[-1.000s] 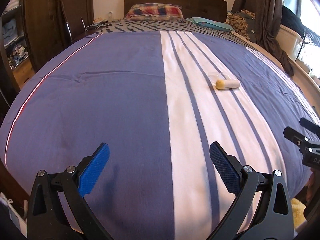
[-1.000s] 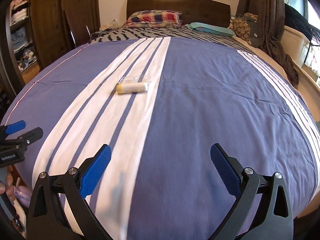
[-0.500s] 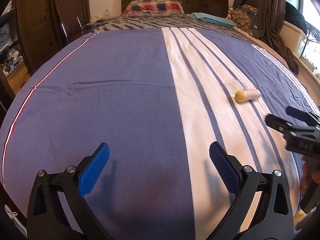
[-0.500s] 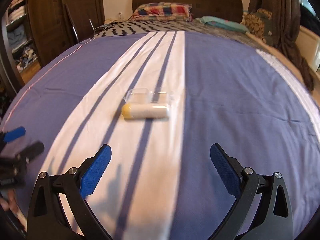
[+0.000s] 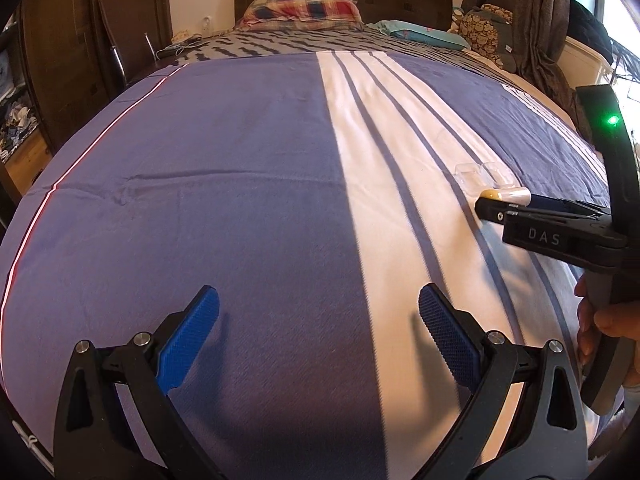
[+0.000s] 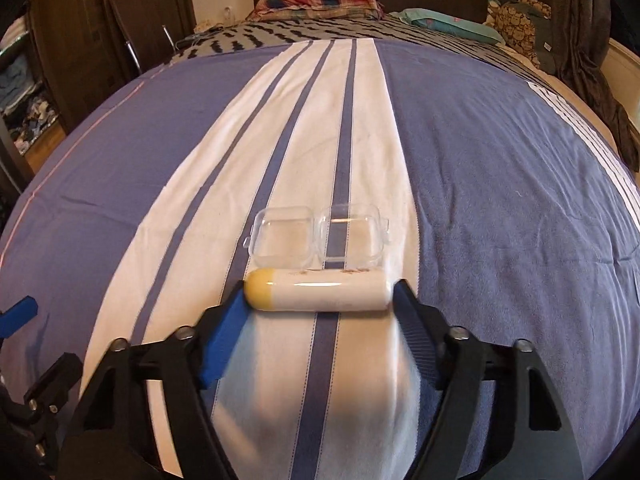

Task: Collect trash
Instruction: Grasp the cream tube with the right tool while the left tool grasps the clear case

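Right wrist view: right gripper [image 6: 318,296] now straddles the white tube, jaws closing.

White tube with yellow cap [image 6: 318,289] lies crosswise between the fingertips on the bedspread [image 6: 500,208], cap end at the left finger, plain end at the right; half a second ago it lay well ahead of spread jaws. Pads look at or just shy of the tube's ends, firm pinch not confirmed. Clear plastic case [image 6: 318,236], open and empty, sits just beyond the tube, touching or nearly so, outside the jaws. In the left wrist view the left gripper [image 5: 318,340] is spread wide, nothing between its fingers, well short of the tube [image 5: 508,194]. Judgement: first pickup is about to land; the case remains to collect.
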{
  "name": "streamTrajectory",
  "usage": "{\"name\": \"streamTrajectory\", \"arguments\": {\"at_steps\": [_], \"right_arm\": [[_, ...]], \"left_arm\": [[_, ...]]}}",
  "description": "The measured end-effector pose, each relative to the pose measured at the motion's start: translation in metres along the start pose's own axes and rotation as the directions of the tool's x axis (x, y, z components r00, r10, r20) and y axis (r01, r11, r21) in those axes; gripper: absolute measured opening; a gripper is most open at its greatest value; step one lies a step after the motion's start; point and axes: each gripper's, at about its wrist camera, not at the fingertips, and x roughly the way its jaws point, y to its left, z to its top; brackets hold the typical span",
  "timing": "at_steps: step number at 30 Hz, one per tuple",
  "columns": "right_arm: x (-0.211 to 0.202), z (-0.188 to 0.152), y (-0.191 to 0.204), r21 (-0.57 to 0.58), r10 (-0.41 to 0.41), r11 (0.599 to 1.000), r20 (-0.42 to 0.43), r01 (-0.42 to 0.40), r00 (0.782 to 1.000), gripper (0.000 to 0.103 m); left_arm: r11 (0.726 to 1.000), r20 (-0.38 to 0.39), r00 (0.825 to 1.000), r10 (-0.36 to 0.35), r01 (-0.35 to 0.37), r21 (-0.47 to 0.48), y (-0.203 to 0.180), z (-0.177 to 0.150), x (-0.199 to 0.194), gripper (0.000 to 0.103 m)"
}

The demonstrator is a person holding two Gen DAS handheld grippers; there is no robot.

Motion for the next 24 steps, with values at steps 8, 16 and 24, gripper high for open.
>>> {"name": "streamTrajectory", "arguments": {"at_steps": [8,16,24], "right_arm": [[-0.025,-0.005,-0.037,0.014,-0.023,1.000,0.056,0.023,0.998,0.069],[-0.052,-0.009,-0.107,0.070,-0.102,0.993,0.098,0.095,0.990,0.069],[-0.061,-0.017,-0.137,0.080,-0.102,0.992,0.115,0.093,0.988,0.069]], "left_arm": [[0.998,-0.003,0.999,-0.051,0.051,0.043,-0.043,0.021,0.014,0.095],[0.985,-0.027,0.989,-0.148,0.150,0.088,-0.115,0.049,0.053,0.092],[0.986,-0.071,0.987,-0.142,0.147,0.073,-0.152,0.076,0.091,0.078]]}}
